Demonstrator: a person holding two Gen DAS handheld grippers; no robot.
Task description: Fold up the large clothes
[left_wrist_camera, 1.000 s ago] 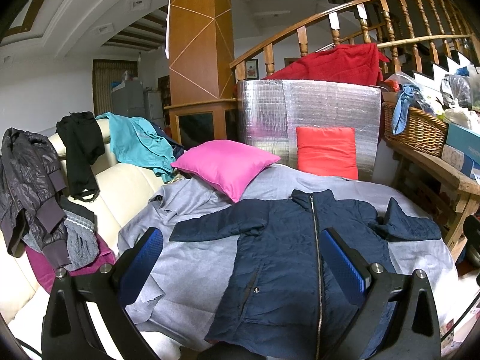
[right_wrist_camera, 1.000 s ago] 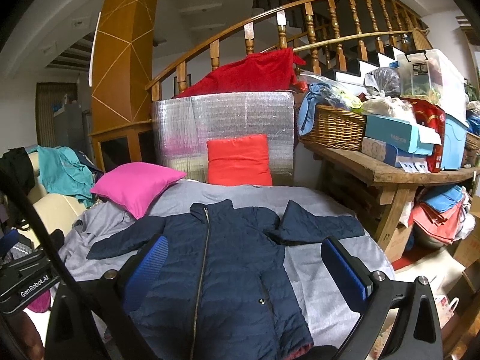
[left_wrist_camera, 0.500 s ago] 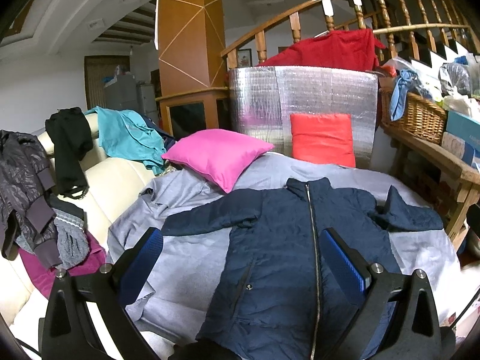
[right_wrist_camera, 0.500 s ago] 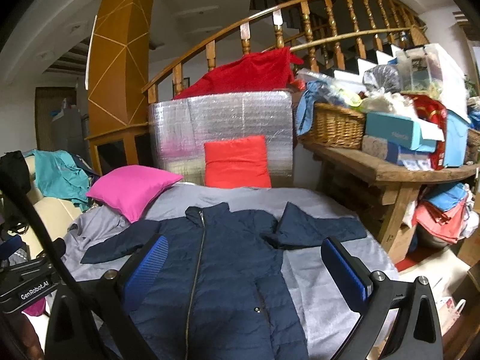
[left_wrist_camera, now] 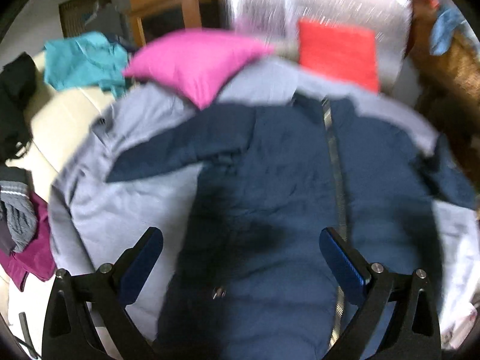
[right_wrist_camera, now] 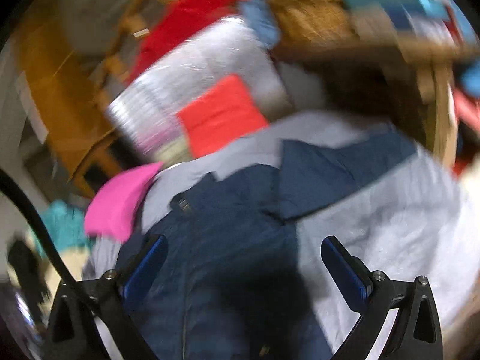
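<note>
A navy padded jacket (left_wrist_camera: 279,186) lies front up and zipped on a grey sheet (left_wrist_camera: 126,198), both sleeves spread out. It also shows in the right wrist view (right_wrist_camera: 228,240), with its right sleeve (right_wrist_camera: 339,168) bent on the sheet (right_wrist_camera: 390,228). My left gripper (left_wrist_camera: 240,249) is open and empty, close above the jacket's left half. My right gripper (right_wrist_camera: 243,255) is open and empty, above the jacket's right side near the armpit. Both views are motion blurred.
A pink cushion (left_wrist_camera: 195,63) and a red cushion (left_wrist_camera: 339,51) lie beyond the collar, before a silver foil panel (left_wrist_camera: 315,3). Clothes hang on a cream sofa (left_wrist_camera: 60,114) at left. A wooden bench (right_wrist_camera: 390,48) with a basket stands at right.
Both grippers have dropped quickly toward the jacket and tilted down. The right wrist view has rolled. The jacket has not moved.
</note>
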